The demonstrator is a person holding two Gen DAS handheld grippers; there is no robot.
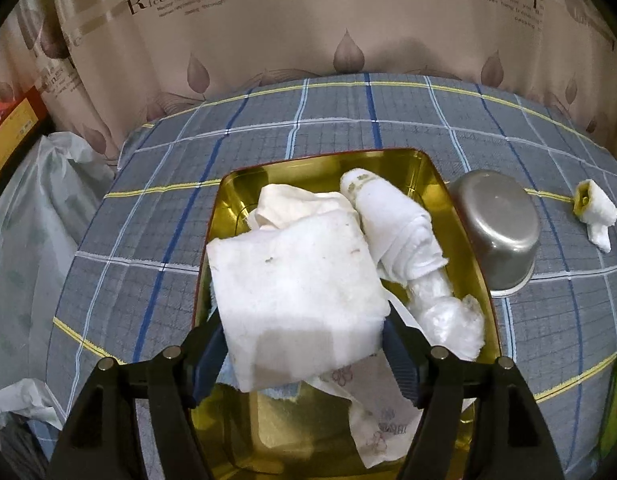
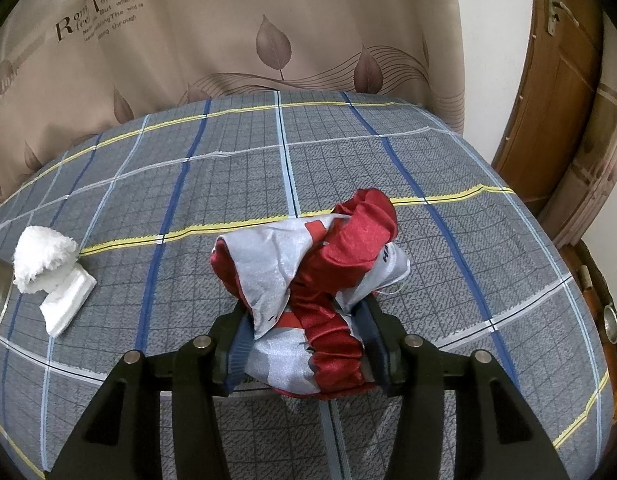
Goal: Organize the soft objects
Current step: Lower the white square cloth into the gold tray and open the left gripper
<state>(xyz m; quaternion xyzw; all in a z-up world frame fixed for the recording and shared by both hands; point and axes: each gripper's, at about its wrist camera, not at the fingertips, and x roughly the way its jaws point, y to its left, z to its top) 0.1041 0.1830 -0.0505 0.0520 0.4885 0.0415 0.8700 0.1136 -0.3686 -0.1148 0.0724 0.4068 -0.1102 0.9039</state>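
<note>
While left tool (image 1: 304, 354) seemingly pinches white pad (image 1: 296, 304) — right tool (image 2: 308, 350) grips bundle (image 2: 308, 280).

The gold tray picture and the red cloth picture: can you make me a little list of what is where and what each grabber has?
left gripper: around a folded white cloth, over the gold tray
in tray: rolled white towel, crumpled tissue
beside tray: upturned metal bowl
on checked tablecloth: small white towel roll
right gripper: shut on a red and grey cloth
</note>
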